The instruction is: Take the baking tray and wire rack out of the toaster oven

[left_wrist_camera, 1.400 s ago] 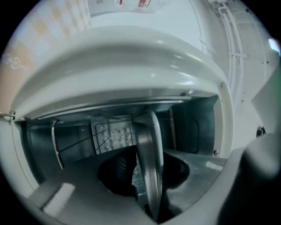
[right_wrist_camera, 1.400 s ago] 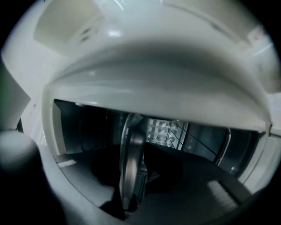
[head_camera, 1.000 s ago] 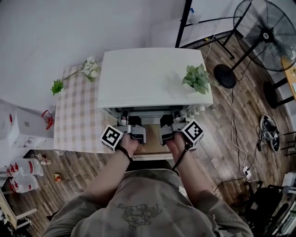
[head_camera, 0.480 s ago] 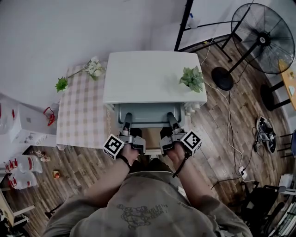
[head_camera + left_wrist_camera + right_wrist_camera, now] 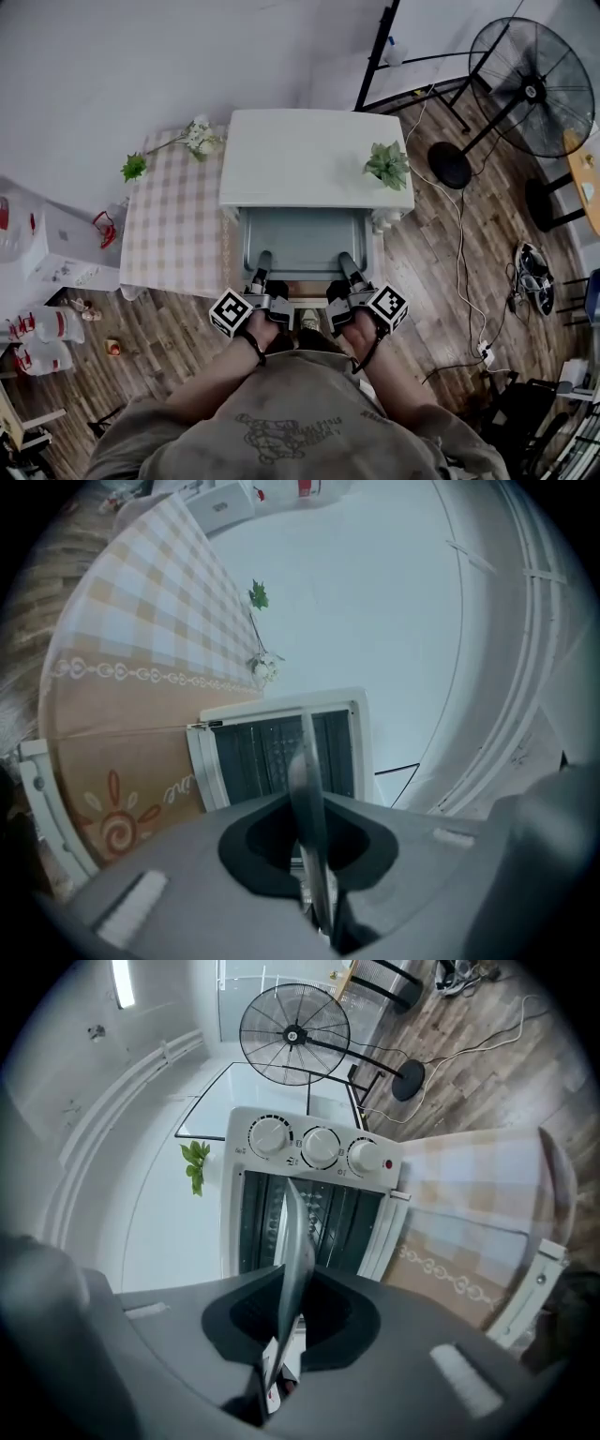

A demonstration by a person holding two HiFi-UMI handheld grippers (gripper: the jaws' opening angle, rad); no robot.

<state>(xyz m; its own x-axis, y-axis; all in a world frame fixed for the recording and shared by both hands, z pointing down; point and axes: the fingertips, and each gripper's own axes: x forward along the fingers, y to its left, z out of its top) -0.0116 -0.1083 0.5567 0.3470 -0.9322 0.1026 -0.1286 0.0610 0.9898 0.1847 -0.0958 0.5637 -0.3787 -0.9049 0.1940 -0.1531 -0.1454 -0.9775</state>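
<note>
Checked tablecloth (image 5: 173,225): baking tray (image 5: 302,239) mostly out of toaster oven (image 5: 314,155), edge clamped in left gripper (image 5: 263,260) and right gripper (image 5: 344,260); wire rack (image 5: 323,1213) apparently still inside.

Readable text: none.
Cubes on the left gripper (image 5: 264,260) and right gripper (image 5: 344,261): black-and-white square patterns, no letters.
Toaster oven knobs (image 5: 320,1147), beyond the right jaws: marks too small to read.
Tablecloth (image 5: 178,785), left of the left jaws: cursive print, illegible.
</note>
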